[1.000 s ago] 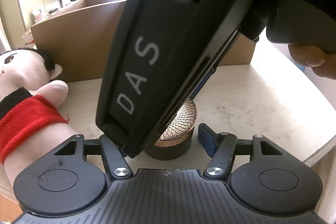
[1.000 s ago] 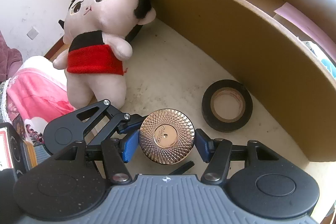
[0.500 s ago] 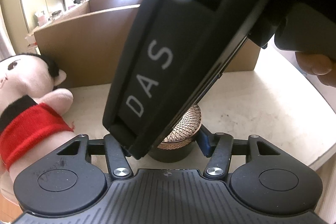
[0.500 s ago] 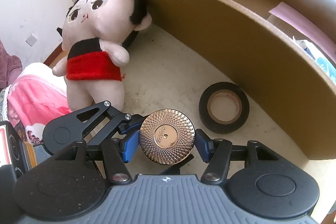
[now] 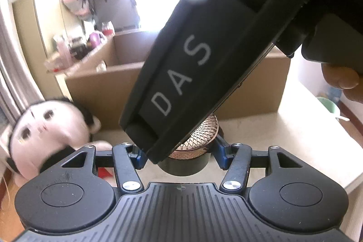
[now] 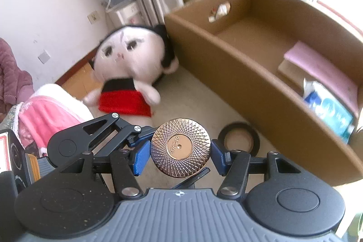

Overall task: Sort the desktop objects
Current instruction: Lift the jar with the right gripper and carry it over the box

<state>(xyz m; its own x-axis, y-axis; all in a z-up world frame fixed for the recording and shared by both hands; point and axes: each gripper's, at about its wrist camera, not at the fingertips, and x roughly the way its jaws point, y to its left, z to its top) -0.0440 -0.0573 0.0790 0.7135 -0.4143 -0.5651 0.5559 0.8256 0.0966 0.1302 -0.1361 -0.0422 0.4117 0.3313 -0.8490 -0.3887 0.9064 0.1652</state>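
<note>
Both grippers clamp one small jar (image 6: pixel 180 147): the right gripper (image 6: pixel 180 150) on its gold patterned lid, the left gripper (image 5: pixel 181 157) on the black base below. The left view alone shows that base, lifted off the table (image 5: pixel 283 140); the right view alone shows the tape roll (image 6: pixel 238 137) and cardboard box (image 6: pixel 226 74) beyond its right finger.

The left claw (image 5: pixel 179 157) sits low in the centre of its own view, its blue pads (image 5: pixel 221 157) closed in on either side of the dark base of a round jar (image 5: pixel 185 166). The right claw (image 6: pixel 180 157) sits at lower centre of its view, blue pads (image 6: pixel 140 157) pressed against the jar's gold lid (image 6: pixel 180 147). Its black body crosses the left view from upper right to centre. A hand (image 5: pixel 342 82) shows at the right edge, wrapped round the handle.
</note>
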